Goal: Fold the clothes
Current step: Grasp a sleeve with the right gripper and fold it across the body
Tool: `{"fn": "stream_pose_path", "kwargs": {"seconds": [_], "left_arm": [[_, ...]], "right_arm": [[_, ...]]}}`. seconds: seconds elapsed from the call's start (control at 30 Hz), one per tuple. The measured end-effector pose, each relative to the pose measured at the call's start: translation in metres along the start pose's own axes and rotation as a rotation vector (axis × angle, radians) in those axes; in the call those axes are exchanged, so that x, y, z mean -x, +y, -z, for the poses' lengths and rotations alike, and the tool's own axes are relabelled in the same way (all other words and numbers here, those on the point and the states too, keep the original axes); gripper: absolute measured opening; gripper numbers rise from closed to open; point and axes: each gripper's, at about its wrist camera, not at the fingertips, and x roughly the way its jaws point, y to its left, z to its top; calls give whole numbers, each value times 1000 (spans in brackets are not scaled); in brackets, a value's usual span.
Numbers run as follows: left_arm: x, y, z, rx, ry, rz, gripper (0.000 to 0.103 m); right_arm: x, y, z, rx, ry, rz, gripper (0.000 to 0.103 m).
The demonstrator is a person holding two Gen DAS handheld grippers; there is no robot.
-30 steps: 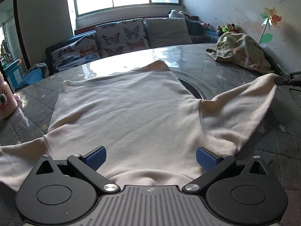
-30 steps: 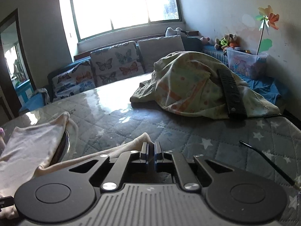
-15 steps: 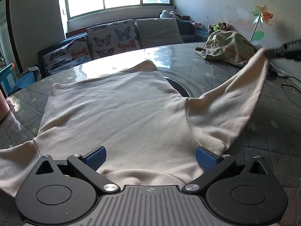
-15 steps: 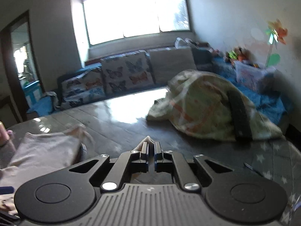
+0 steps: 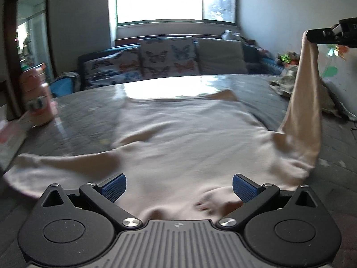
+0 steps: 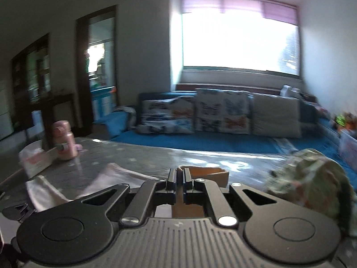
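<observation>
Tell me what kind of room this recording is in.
Most likely a home living room: a blue sofa with butterfly-print cushions runs under a wide bright window, and a cream long-sleeved top lies spread on a grey quilted table cover.

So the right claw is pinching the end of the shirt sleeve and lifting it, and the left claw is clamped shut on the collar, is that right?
Not quite. The right claw is shut on the sleeve and holds it up, but the left claw is open, its blue pads wide apart above the shirt near the collar, gripping nothing. The left wrist view shows this.
</observation>
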Motion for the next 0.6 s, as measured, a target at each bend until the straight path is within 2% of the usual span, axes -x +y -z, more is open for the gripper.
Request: {"fn": "stream_pose_path", "kwargs": {"seconds": [0.27,0.5,0.6], "left_arm": [[12,54,18,97,6,-78,103],[16,70,24,149,4,-92,103],[17,69,23,153,-5,-88,103]], "right_arm": [[-52,86,6,111,82,-137,4],[-88,136,34,157,191,-239,5],[-91,146,41,166,207,-286,11]]}}
